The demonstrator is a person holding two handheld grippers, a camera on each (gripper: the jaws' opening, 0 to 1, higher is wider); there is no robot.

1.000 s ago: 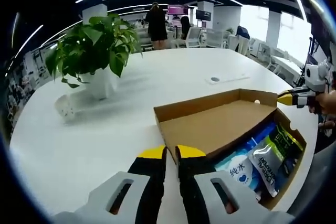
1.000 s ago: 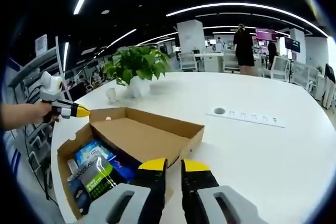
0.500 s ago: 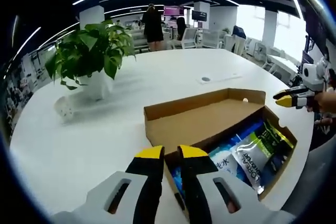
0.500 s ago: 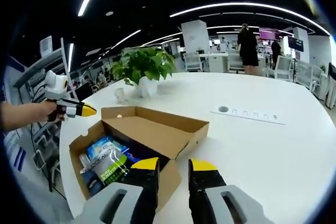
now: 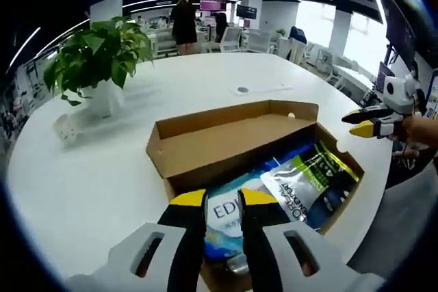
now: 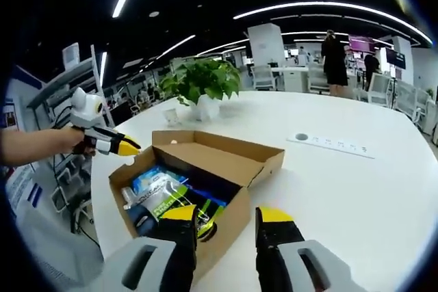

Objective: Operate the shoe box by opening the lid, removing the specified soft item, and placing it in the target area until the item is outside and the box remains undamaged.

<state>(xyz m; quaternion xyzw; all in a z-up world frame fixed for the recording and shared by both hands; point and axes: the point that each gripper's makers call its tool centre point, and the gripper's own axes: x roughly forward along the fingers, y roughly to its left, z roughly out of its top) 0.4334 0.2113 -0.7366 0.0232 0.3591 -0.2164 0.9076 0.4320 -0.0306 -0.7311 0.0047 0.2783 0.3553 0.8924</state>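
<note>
One white worktop (image 5: 89, 182) carries the open shoe box (image 5: 233, 143), lid folded back, soft packets (image 5: 301, 182) inside. Left claw (image 5: 222, 198) hovers over its near end, jaws narrowly apart; right claw (image 6: 227, 215), jaws wider, holds nothing.

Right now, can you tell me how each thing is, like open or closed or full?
Shoe box: open, lid folded back.
Packets: lying inside the box, not yet taken out.
Left gripper: open a little, holding nothing, over the box.
Right gripper: open, holding nothing, by the box's wall.
Potted plant: upright on the table.
</note>
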